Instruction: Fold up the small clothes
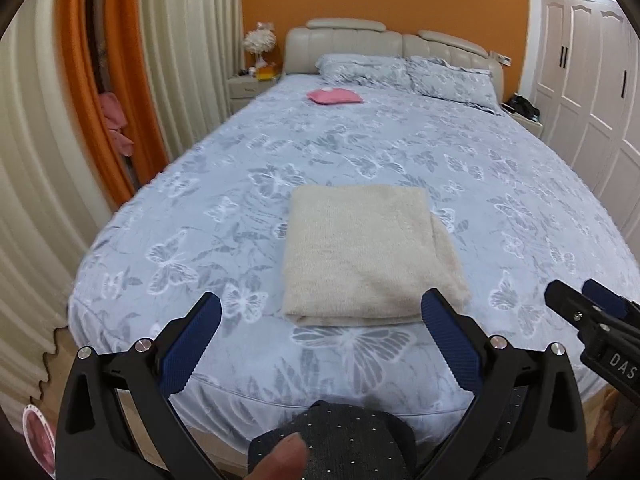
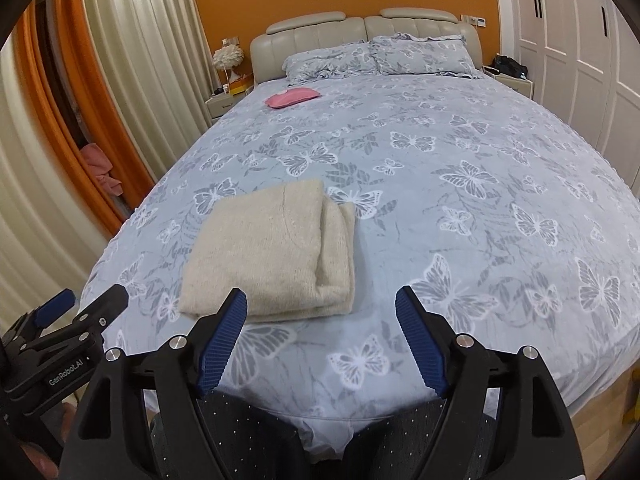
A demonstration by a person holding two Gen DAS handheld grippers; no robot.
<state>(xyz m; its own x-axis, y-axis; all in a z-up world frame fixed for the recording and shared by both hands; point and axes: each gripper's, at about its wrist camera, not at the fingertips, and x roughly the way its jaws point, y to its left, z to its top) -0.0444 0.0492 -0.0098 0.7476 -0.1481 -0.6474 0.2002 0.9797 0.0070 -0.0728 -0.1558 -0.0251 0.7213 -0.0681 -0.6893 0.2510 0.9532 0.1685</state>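
left wrist view: the cream garment [image 1: 368, 256] lies folded into a neat rectangle near the bed's [image 1: 160, 208] foot edge; left gripper [image 1: 322, 312] fingers spread, empty. right wrist view: right gripper [image 2: 320, 308] likewise gapes beside the garment [image 2: 272, 252]; folding looks done.

One folded cream garment [image 1: 368, 252], one pink cushion [image 1: 335, 96], two pillows [image 1: 362, 70], two nightstands [image 1: 248, 86].

"GenRobot.AI" in white on side of black two-finger left gripper [image 2: 86, 308] body, seen from right wrist view; partial white "DAS" on black right gripper [image 1: 580, 300] body, rest cut off at frame edge.
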